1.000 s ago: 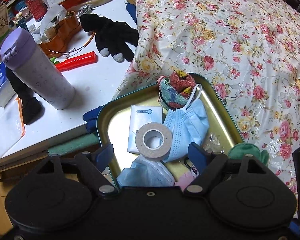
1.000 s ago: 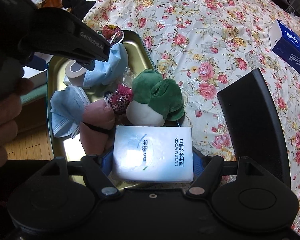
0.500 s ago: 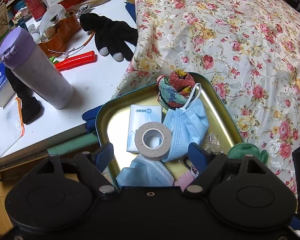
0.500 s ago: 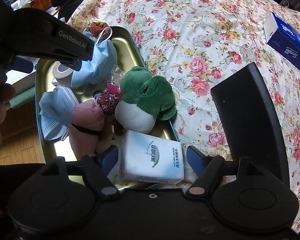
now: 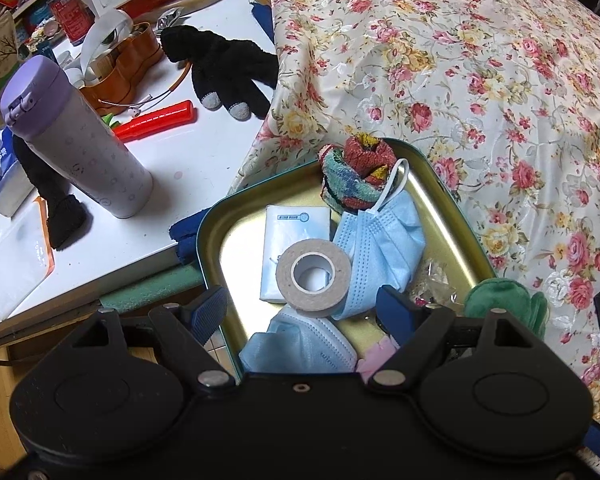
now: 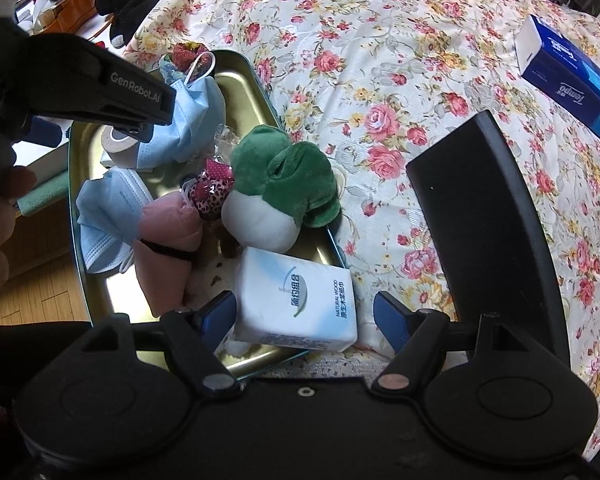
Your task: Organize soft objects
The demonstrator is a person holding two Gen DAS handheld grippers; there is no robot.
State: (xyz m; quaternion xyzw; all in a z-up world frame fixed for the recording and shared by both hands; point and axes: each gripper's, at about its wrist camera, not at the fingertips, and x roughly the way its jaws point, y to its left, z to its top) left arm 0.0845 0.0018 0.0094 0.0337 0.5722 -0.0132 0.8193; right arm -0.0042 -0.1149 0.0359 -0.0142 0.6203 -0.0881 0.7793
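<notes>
- The metal tray lies at the edge of a floral bedspread, next to a white table.
- The right gripper hangs over the tray's near corner with its fingers spread apart; a white tissue pack lies between them, and its left edge is at the left finger while a clear gap shows at the right one. Neither finger presses on it.
- At 12 o'clock from that pack, a green-and-white plush toy rests on the tray's right rim, partly over the bedspread.
- At 9 o'clock from the plush sit a leopard-print scrunchie and a pink cloth bundle bound with a black band.
- The left gripper hovers over the tray's left part, its fingers apart and holding nothing.
- Just ahead of the left gripper, a roll of tape lies on a smaller tissue pack.
- A blue face mask lies at 3 o'clock from the tape, and a second mask at 6 o'clock.
- A rolled multicoloured towel fills the tray's far end, at 12 o'clock.
- On the table stand a lilac bottle, a red pen-like tool and a black glove.
- A blue tissue box and a black flat slab lie on the bedspread.
</notes>
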